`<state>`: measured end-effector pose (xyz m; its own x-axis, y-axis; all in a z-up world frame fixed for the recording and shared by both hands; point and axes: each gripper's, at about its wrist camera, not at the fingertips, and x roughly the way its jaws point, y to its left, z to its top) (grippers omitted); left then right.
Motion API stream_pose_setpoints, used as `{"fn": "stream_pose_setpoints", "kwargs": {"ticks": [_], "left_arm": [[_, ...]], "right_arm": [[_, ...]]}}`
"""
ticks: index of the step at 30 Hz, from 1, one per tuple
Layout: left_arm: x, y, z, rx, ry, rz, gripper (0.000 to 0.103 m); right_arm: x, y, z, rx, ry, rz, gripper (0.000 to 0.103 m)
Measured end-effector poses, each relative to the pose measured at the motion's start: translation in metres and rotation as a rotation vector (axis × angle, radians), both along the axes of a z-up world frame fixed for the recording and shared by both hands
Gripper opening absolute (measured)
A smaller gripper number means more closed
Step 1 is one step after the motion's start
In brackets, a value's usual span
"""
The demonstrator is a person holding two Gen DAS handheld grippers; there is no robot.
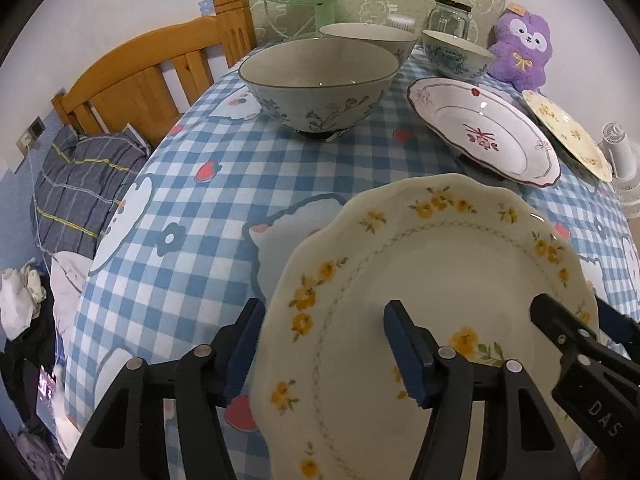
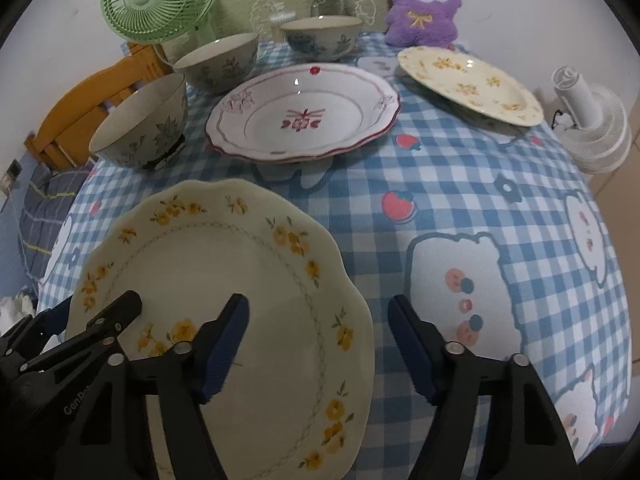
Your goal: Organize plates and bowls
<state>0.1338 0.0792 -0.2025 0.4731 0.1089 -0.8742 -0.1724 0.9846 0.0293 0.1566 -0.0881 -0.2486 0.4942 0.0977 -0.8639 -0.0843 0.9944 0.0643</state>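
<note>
Jaws of both grippers stand released, each astride one edge of the yellow-flowered plate (image 1: 432, 280) with no pad pressing it: the left gripper (image 1: 320, 344) over its left rim, the right gripper (image 2: 320, 344) over its right rim. The plate lies near on the checked desk (image 1: 208, 216). Behind it sit a red-patterned plate (image 2: 304, 120), another yellow-flowered plate (image 2: 472, 80) and three bowls (image 1: 320, 84).

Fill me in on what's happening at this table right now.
A person is sorting dishes with two hand-held claws. Both the left claw and the right claw straddle opposite rims of the near yellow-flowered plate, jaws open, not yet pinching it. Farther back on the checked tablecloth sit a red-patterned plate, a second yellow-flowered plate and three bowls, the nearest bowl untouched.
</note>
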Motion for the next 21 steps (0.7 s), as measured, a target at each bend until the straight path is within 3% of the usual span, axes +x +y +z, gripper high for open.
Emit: {"fn": "stream_pose_setpoints", "kwargs": {"ticks": [5, 9, 21], "left_arm": [[0.0027, 0.0024, -0.0001, -0.015, 0.019, 0.025, 0.064], [0.0023, -0.0003, -0.0007, 0.004, 0.012, -0.01, 0.064], [0.0019, 0.0032, -0.0012, -0.032, 0.024, -0.13, 0.063]], "right_arm": [[0.0039, 0.0005, -0.0066, 0.012, 0.034, 0.009, 0.062], [0.0042, 0.0044, -0.0048, 0.006, 0.031, 0.006, 0.054], [0.0012, 0.0044, -0.0042, -0.015, 0.05, -0.046, 0.053]]}}
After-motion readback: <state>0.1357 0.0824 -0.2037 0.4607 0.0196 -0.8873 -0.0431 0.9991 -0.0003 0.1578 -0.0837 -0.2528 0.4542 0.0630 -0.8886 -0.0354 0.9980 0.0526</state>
